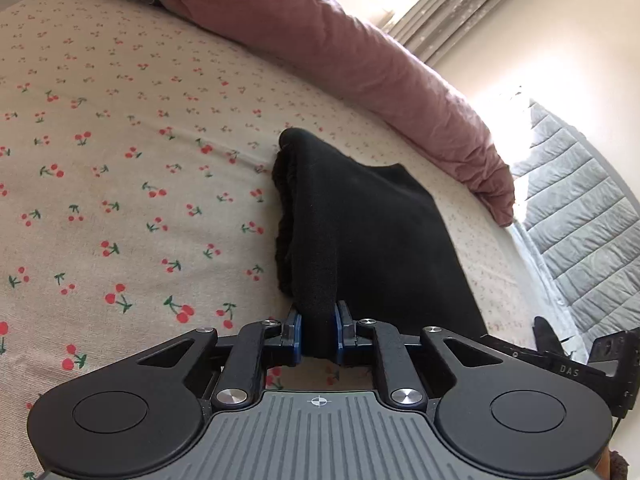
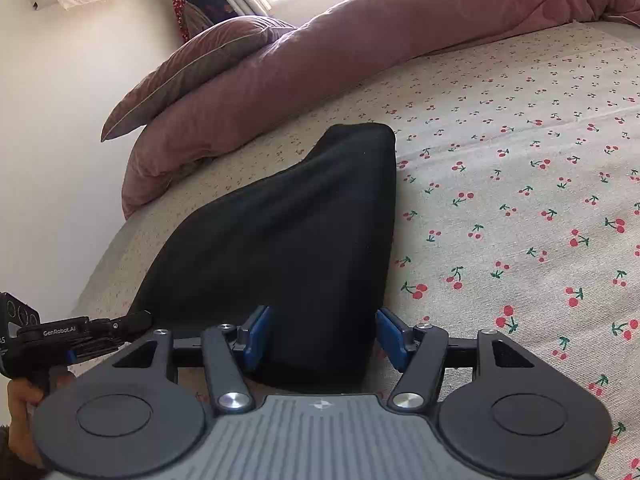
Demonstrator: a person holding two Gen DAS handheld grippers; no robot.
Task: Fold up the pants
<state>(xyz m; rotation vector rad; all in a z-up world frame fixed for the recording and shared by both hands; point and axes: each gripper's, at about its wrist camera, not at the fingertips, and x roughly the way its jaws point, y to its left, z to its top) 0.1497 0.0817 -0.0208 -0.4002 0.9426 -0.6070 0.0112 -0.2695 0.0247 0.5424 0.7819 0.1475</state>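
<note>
Black pants lie folded on the cherry-print bed sheet. My left gripper is shut on the near edge of the pants, with black cloth pinched between the blue pads. In the right wrist view the pants spread out ahead of my right gripper. Its blue pads stand wide apart on either side of the cloth edge, open, not pinching it. The left gripper also shows in the right wrist view, at the pants' left corner.
A pink duvet lies bunched along the far side of the bed, with a pillow on it. A grey quilted mat lies on the floor beyond the bed's edge. A white wall is at the left.
</note>
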